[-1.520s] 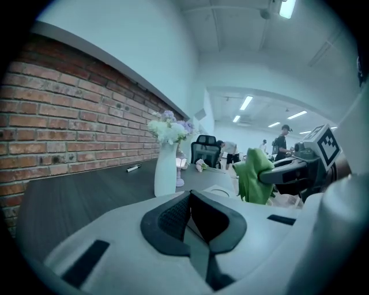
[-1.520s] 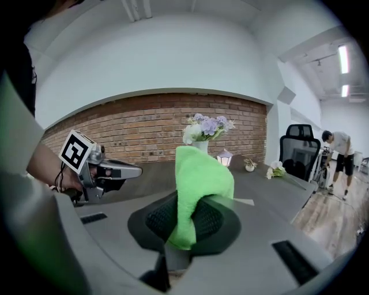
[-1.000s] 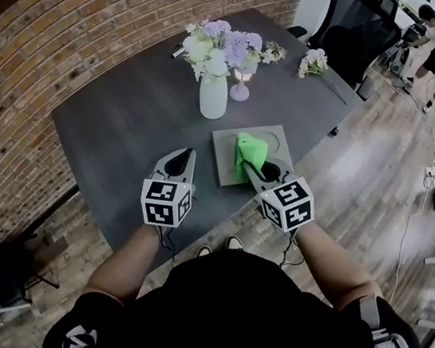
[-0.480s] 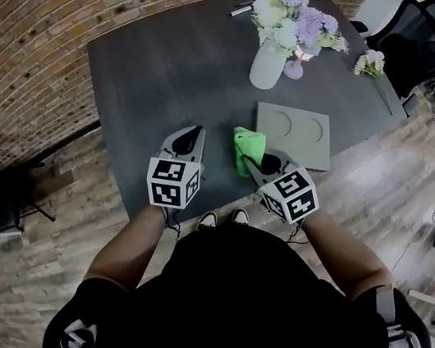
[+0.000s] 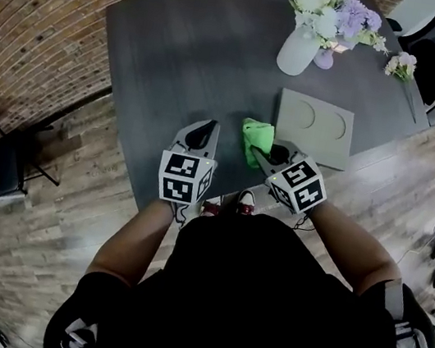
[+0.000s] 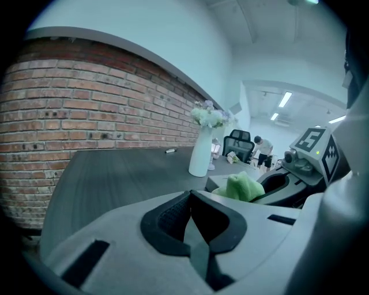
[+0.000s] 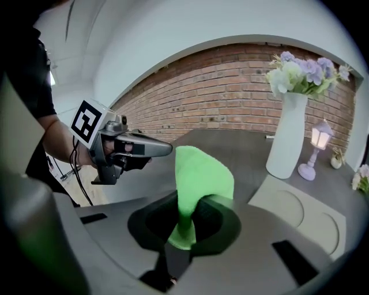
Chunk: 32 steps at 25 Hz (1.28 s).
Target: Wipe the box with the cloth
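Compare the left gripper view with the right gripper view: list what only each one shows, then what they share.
Only the left gripper view shows the left gripper with its jaws shut on nothing, a black office chair and a pen on the table. Only the right gripper view shows the right gripper with its jaws clamped on the green cloth, and a small purple lamp. Both show that cloth, the white vase of flowers, the grey box and the brick wall.
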Tool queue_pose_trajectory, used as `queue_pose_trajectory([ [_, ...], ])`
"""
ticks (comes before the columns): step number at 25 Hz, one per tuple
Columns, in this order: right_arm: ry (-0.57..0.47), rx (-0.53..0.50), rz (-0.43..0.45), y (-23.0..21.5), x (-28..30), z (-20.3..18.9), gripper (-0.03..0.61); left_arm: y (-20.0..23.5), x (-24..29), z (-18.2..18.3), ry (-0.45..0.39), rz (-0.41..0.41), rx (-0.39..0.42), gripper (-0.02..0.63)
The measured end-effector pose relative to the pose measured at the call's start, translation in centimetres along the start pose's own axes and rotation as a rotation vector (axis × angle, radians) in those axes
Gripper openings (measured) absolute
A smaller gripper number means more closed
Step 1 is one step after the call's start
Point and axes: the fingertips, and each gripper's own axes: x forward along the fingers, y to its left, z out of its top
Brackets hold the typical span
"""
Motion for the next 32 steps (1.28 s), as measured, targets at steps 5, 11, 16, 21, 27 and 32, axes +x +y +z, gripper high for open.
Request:
queue_pose_trajectory([
  [5,0.011,0.011,0.001,-1.4,0.4,-0.5,0.044,0.0,0.7,-0.2,0.019,0.011,-0.009,0.008],
  [11,0.016,0.006,-0.008,-4.1,1.6,-0.6,0.044,0.2,1.5,-0.5,0.044,0.029,-0.019,0.008],
  [16,0.029,-0.023,-0.024,-6.8,3.1,-0.1,0.043,0.8,2.1,-0.2,0.055,0.055,-0.026,0.008],
  [21,0.034,-0.052,-0.042,-10.0,4.5,1.1,0.043,1.6,2.6,0.2,0.059,0.080,-0.046,0.008],
  [27,0.027,-0.072,-0.080,-14.4,6.1,2.9,0.043,2.3,3.3,0.5,0.063,0.116,-0.062,0.008],
  [32,0.025,-0.075,-0.119,-17.5,7.4,4.2,0.043,2.9,3.3,0.2,0.079,0.144,-0.072,0.008],
])
